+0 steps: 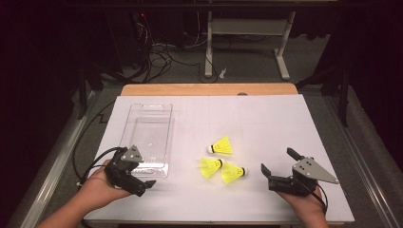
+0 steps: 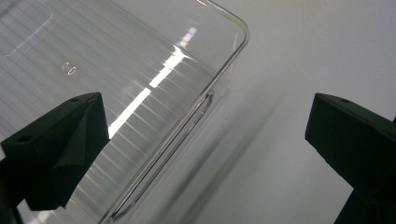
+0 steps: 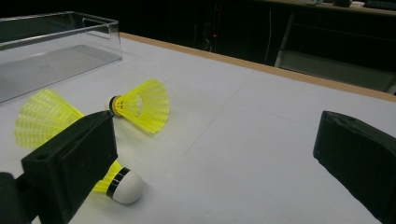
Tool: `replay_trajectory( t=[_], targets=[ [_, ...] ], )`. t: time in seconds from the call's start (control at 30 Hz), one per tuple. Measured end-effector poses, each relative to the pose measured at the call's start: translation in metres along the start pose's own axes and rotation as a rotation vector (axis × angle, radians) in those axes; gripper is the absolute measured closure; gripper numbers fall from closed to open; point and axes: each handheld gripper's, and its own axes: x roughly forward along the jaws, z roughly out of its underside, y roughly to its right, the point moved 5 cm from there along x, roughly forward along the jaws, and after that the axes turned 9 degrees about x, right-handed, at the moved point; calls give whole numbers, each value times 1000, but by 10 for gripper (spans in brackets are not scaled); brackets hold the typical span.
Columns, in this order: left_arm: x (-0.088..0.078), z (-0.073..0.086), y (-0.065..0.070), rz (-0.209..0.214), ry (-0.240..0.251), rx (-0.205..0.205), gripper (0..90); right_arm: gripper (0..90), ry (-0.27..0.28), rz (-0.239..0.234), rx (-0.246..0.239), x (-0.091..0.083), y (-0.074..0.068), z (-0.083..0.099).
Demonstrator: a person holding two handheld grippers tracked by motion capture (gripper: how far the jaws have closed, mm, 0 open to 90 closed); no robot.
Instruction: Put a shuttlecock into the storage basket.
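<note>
The right hand-held gripper point(image 1: 277, 164) rests on the white table point(image 1: 266, 118) with jaws spread wide and nothing between them, just right of three yellow shuttlecocks point(image 1: 221, 161) lying near the middle. The left hand-held gripper point(image 1: 142, 186), also released, sits at the near end of the clear tray point(image 1: 148, 137).
</note>
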Motion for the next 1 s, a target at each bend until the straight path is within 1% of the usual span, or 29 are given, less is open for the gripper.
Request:
replay_trajectory(
  t=[0.03, 0.17, 0.3, 0.53, 0.73, 0.8, 1.0],
  targets=[
    [0, -1, 1, -1, -3, 8, 8, 0, -2, -1, 3, 0, 0, 1],
    [0, -4, 2, 3, -2, 16, 8, 0, 0, -2, -2, 0, -1, 0],
    [-2, -6, 3, 10, 4, 19, 8, 0, -5, -1, 2, 1, -1, 1],
    [-3, -13, 4, 18, 13, 32, 8, 0, -4, -2, -4, 1, -1, 0],
    [-4, -16, 5, 22, 13, 40, 8, 0, -9, -1, 2, 1, -1, 1],
    [-4, -19, 6, 29, 18, 42, 8, 0, -5, -4, -2, 1, -1, 1],
    [-5, -25, 7, 30, 27, 49, 8, 0, -3, -3, -1, 1, -1, 0]
  ],
)
